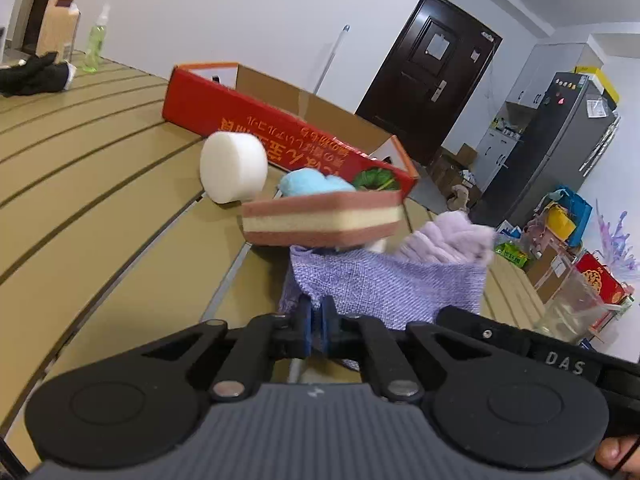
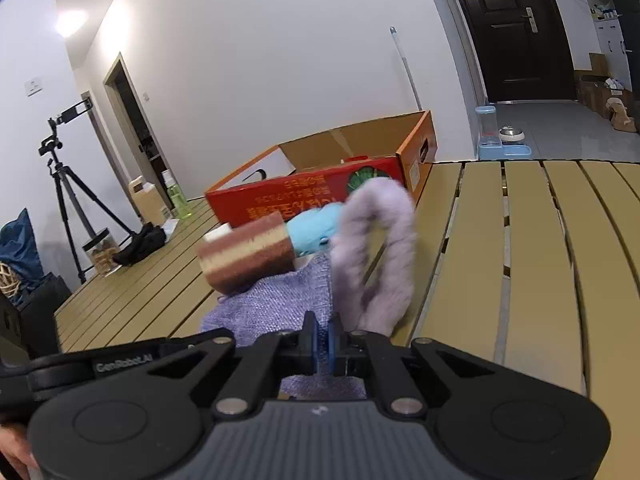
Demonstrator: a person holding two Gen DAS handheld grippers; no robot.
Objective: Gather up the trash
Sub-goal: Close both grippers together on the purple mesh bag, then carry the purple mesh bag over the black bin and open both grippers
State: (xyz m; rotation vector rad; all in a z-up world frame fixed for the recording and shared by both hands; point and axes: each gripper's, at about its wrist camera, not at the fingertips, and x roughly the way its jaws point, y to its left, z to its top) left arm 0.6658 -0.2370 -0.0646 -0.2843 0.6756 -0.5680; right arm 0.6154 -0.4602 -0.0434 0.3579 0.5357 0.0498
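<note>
A purple woven cloth (image 1: 384,280) is held up between both grippers, carrying a pink and cream sponge (image 1: 324,216), a fluffy lilac piece (image 1: 452,236) and a light blue puff (image 1: 312,182). My left gripper (image 1: 316,320) is shut on one edge of the cloth. My right gripper (image 2: 324,340) is shut on the other edge of the cloth (image 2: 276,300); the sponge (image 2: 248,256), lilac piece (image 2: 380,248) and blue puff (image 2: 316,228) lie ahead of it. A white foam cylinder (image 1: 234,166) lies on the table. An open red cardboard box (image 1: 256,120) stands just behind; it also shows in the right wrist view (image 2: 320,192).
The slatted tan table (image 1: 80,184) holds a black glove (image 1: 36,74), a green spray bottle (image 1: 96,40) and a beige jug (image 1: 60,24) at the far left. A clear container (image 1: 572,304) stands at the right. A tripod (image 2: 68,184) stands beyond the table (image 2: 540,260).
</note>
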